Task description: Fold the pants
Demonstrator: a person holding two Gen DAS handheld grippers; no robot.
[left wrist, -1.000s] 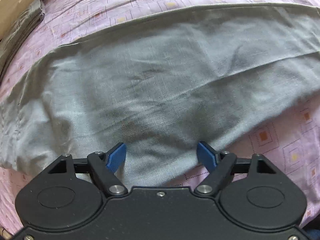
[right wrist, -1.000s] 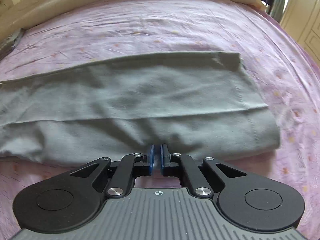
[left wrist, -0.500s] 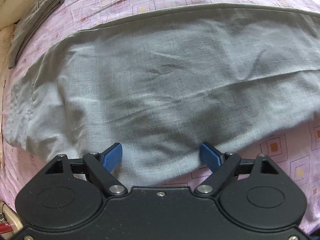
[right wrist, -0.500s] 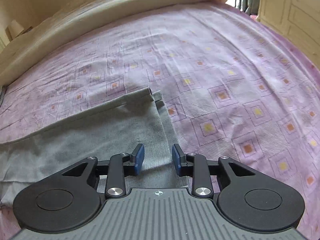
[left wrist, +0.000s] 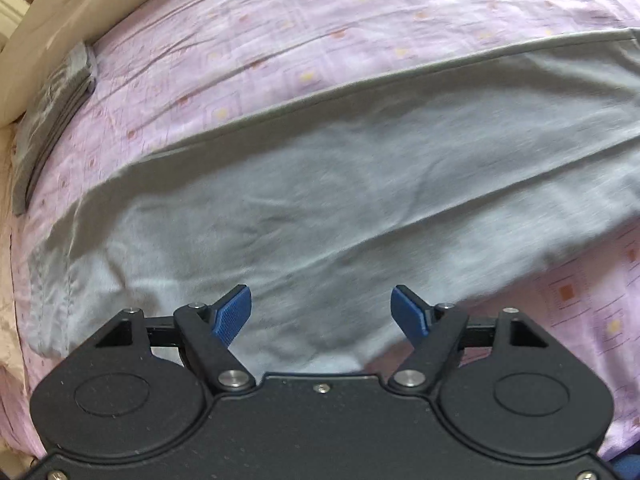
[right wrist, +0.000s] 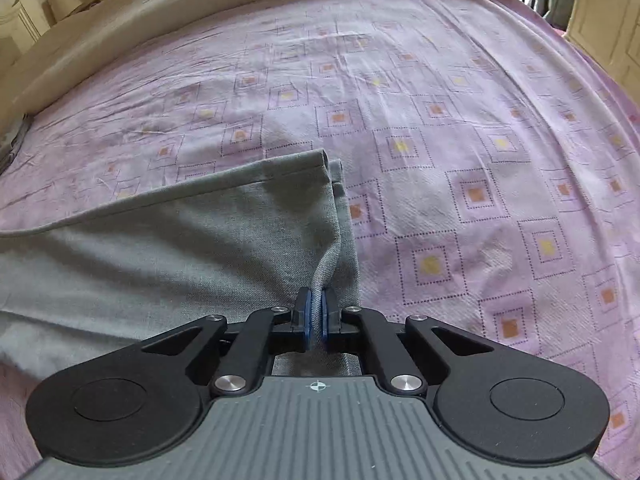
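While my right gripper (right wrist: 315,312) points steeply down at the bed, its blue pads (right wrist: 305,314) are closing on a raised ridge of grey cloth, the hem end of the pants (right wrist: 200,248), and the fabric sits pinched between them, pulled up into a small fold that runs away from the fingertips. Ahead of that gripper the hem edge shows two layers stacked, one slightly offset from the other, and the rest of the garment spreads off to its left, flat on the pink bedsheet (right wrist: 460,140) with its square pattern. To the right of the fingers there is only sheet, and far ahead a cream blanket (right wrist: 160,12) lies along the bed's far side. Over on my left gripper (left wrist: 322,312), the jaws stand wide apart and are easing inward, with nothing pressed by either pad (left wrist: 234,314); the pants (left wrist: 340,200) lie below and between them, untouched as far as I can tell, though this view is motion-blurred. From here the grey cloth stretches in a broad band ahead and off to the right, its near edge passing just under the fingers. Well off to the left, by the bed's edge, a folded grey garment (left wrist: 52,120) rests on the sheet.
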